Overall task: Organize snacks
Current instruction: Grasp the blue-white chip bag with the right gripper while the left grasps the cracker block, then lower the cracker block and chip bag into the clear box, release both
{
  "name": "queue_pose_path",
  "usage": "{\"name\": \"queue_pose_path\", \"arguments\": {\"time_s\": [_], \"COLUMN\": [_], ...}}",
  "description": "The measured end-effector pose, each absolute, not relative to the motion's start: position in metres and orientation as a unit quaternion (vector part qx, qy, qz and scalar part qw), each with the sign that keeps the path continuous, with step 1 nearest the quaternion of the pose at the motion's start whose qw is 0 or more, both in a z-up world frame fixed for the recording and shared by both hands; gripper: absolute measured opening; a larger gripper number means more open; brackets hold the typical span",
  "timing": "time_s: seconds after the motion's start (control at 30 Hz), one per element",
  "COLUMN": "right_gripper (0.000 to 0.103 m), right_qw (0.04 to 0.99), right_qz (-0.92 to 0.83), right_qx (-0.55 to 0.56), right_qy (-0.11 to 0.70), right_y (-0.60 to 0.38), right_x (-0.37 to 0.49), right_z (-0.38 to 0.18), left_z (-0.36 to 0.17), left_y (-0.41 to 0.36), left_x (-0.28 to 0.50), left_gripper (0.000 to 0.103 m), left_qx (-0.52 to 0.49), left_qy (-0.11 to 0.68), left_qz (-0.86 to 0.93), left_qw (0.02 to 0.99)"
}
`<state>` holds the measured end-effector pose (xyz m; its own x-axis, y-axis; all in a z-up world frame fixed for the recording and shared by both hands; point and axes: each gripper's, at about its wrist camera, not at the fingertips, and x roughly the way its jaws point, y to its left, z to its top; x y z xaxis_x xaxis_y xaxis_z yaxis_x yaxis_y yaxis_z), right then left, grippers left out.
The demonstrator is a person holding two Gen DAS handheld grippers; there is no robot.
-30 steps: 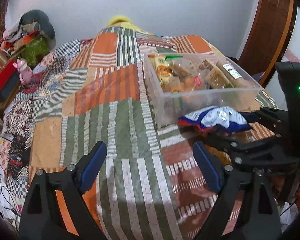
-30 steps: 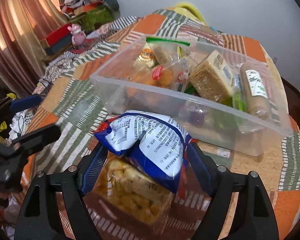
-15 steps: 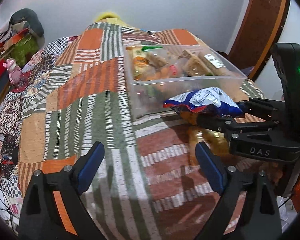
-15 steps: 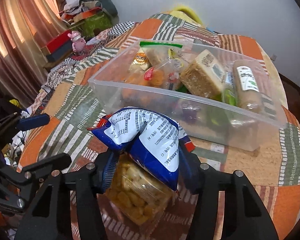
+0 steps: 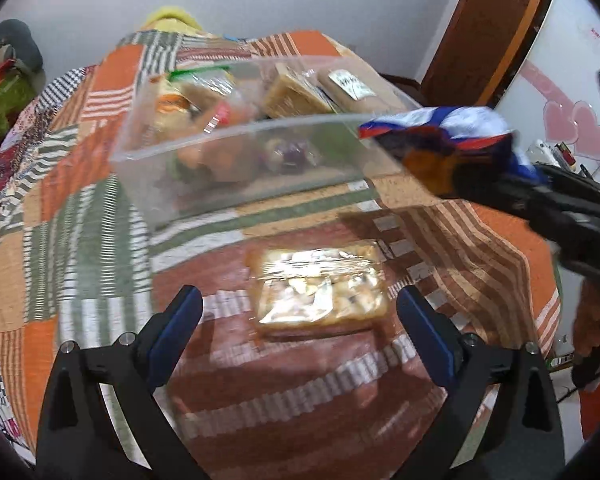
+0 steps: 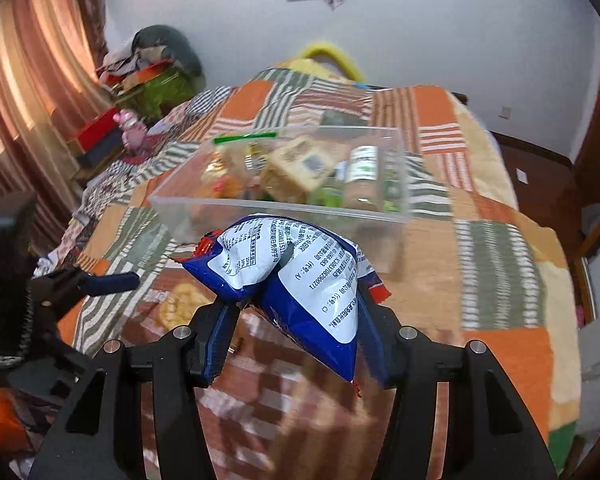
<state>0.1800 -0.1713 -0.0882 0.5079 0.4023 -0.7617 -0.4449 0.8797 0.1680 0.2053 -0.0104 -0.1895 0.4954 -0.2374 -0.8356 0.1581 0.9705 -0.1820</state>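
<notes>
Right wrist, clear packet (image 6: 182, 304) mostly hidden

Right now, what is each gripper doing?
Left gripper: open, jaws just widened, holding nothing, clear snack pack lying on the quilt between them.
Right gripper: shut on the blue chip bag.

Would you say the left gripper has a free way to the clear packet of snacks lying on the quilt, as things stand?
Probably yes. The left gripper is open, and the clear packet lies flat on the quilt just ahead of its fingertips, with nothing on top. The right gripper, holding the blue bag, is off to the side.
</notes>
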Motion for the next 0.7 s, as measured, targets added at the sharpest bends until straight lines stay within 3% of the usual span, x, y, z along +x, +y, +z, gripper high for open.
{"name": "queue_pose_path", "arguments": {"time_s": [0.2,0.23,0.27,0.33,0.7], "right_gripper": [0.052,0.052,0.052,0.052,0.052], "right_qw": [0.87,0.871,0.871,0.872,0.884], "right_qz": [0.234,0.233,0.233,0.234,0.246], "right_qx": [-0.015,-0.013,-0.011,-0.006,0.01], "right_qy": [0.433,0.432,0.432,0.43,0.398], "right_y": [-0.188,-0.188,-0.191,-0.193,-0.193], "right_x": [0.178,0.178,0.177,0.177,0.187], "right_z": [-0.09,-0.091,-0.09,-0.089,-0.071], "left_z": [-0.211,-0.213,-0.214,-0.214,-0.174], "left_y": [-0.029,-0.031,-0.032,-0.033,-0.008], "left_x": [0.218,0.219,0.219,0.22,0.219], "left_gripper": [0.099,0.095,0.083,0.075,0.073], "left_qx": [-0.028,-0.025,-0.023,-0.017,-0.027], "left_qy": [0.506,0.506,0.505,0.501,0.456], "left_qz": [-0.106,-0.104,-0.103,-0.102,-0.096], "left_qw": [0.855,0.856,0.857,0.859,0.885]}}
